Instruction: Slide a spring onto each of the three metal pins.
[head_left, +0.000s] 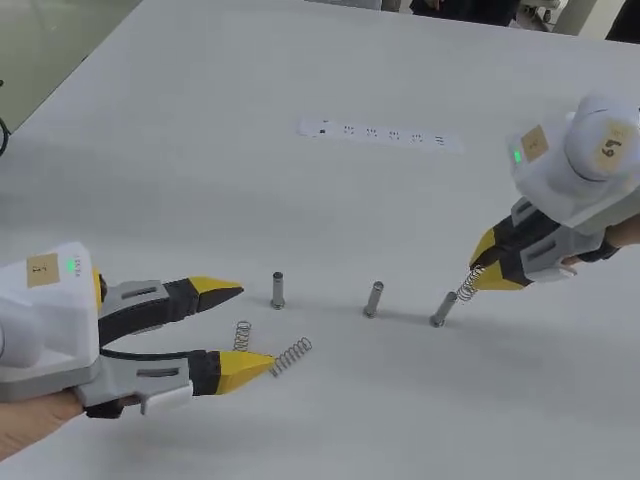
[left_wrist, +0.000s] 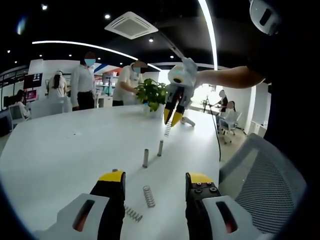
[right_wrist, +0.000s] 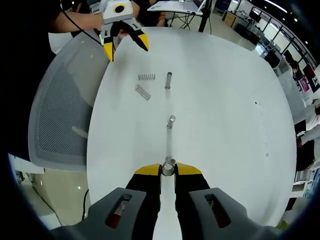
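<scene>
Head view: three metal pins stand in a row on the white table (head_left: 150, 150): left pin (head_left: 278, 290), middle pin (head_left: 374, 299), right pin (head_left: 441, 309), all bare. Right gripper (head_left: 488, 277) comes in from the right, jaws pinched on the held spring (head_left: 468, 285), which hangs slanted down. Its lower end is just beside the top of the right pin; cannot tell if they touch. Left gripper (head_left: 232, 328) is low at bottom left, jaws spread wide with nothing between them. First loose spring (head_left: 242, 335) lies between its yellow tips, second loose spring (head_left: 291, 355) just past the lower tip, both flat on the table near the left pin. Power strip (head_left: 380, 133) lies further back.

Left gripper view: left gripper (left_wrist: 156, 179) gaping and empty, first loose spring (left_wrist: 148, 196) on the table between the jaws, second loose spring (left_wrist: 133, 214) lower. Right gripper (left_wrist: 173, 116) sits ahead with the held spring (left_wrist: 168, 129) dangling from it.

Right gripper view: right gripper (right_wrist: 168, 170) nearly closed, end of the held spring (right_wrist: 168, 169) clamped at the tips. Left gripper (right_wrist: 125, 48) is across the table, mesh chair (right_wrist: 60, 110) at its edge
</scene>
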